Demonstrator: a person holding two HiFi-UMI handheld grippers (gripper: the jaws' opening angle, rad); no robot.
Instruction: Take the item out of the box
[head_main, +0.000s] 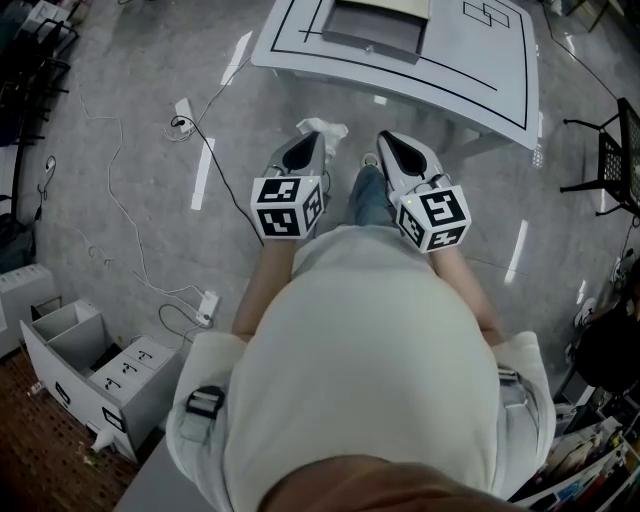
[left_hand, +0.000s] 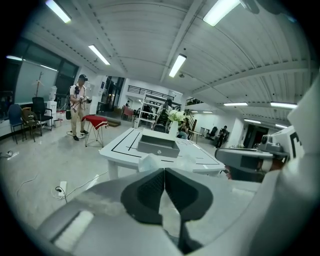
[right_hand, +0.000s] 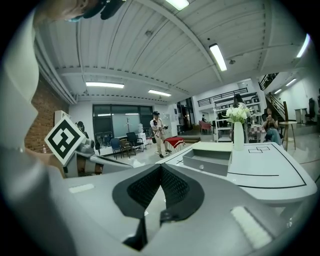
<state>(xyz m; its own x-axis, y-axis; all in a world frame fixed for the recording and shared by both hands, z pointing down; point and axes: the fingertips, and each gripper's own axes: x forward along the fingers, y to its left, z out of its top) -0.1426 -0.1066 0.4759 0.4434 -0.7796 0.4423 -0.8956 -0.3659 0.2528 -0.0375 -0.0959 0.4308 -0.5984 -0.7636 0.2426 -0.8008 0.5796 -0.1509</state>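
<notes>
Holding both grippers out in front, fingers closed on nothing.
Left gripper (left_hand: 164, 171) and right gripper (right_hand: 160, 166) sit side by side, each pair of fingers pressed together and empty; well beyond the fingertips stands the white counter (head_main: 480, 80), carrying the open grey box (head_main: 375, 32), whose contents cannot be made out.
</notes>
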